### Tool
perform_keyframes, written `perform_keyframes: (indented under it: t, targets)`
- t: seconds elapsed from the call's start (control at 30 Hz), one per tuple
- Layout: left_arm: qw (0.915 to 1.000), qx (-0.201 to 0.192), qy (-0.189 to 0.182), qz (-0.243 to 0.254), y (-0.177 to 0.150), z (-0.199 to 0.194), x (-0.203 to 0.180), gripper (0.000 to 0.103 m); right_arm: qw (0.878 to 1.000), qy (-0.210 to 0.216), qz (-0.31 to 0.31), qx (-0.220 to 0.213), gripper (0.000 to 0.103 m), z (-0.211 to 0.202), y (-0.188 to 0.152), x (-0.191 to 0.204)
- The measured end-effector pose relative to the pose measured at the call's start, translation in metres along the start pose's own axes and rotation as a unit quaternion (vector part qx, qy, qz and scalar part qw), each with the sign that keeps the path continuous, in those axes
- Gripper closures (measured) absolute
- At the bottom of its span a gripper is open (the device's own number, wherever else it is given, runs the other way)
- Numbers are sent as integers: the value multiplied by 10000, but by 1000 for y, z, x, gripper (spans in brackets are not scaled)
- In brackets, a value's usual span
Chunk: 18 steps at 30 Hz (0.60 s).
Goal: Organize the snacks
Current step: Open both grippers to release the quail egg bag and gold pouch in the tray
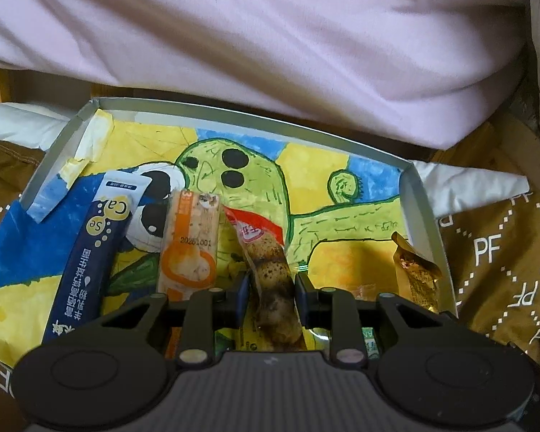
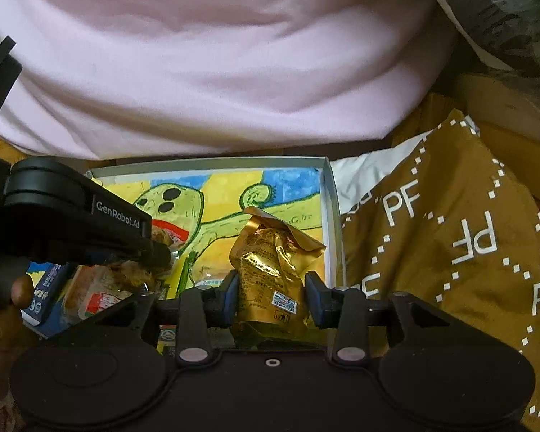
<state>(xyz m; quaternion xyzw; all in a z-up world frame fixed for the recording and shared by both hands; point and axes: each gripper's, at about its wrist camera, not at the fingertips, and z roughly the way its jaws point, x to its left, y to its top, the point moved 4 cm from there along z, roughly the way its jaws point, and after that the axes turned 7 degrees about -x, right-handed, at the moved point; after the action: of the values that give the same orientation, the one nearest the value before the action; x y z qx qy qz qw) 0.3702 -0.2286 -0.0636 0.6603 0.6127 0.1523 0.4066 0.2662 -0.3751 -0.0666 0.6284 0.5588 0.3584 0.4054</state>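
A: Where do the two wrist views look from?

B: Both sit close above the shallow white cardboard box lined with a green-monster painting (image 1: 423, 194), facing the person's pale pink shirt (image 2: 216, 72).

A: What do they share?

B: That box; the right view's leftmost packets are probably shared too.

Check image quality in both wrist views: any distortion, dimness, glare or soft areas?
Left wrist view: fisheye bends the box rim, dark corner vignetting, dim warm light, left gripper body soft. Right wrist view: same curvature, glare on the gold packet, the other gripper's arm at left and a nearby fingertip blurred.
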Motion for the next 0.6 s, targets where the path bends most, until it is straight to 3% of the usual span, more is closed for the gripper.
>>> perform_keyframes:
  t: [0.2, 0.43, 0.6]
  targets:
    - [9999, 83, 83, 4, 1, -4, 3, 71, 9999, 29, 21, -96, 49, -2, 3, 2]
    - [10000, 19, 58, -69, 6, -27, 7, 47, 9990, 80, 107, -431, 31, -21, 14, 4]
    - [9995, -305, 60, -68, 14, -59, 12, 27, 9963, 100, 242, -821, 15, -50, 26, 4]
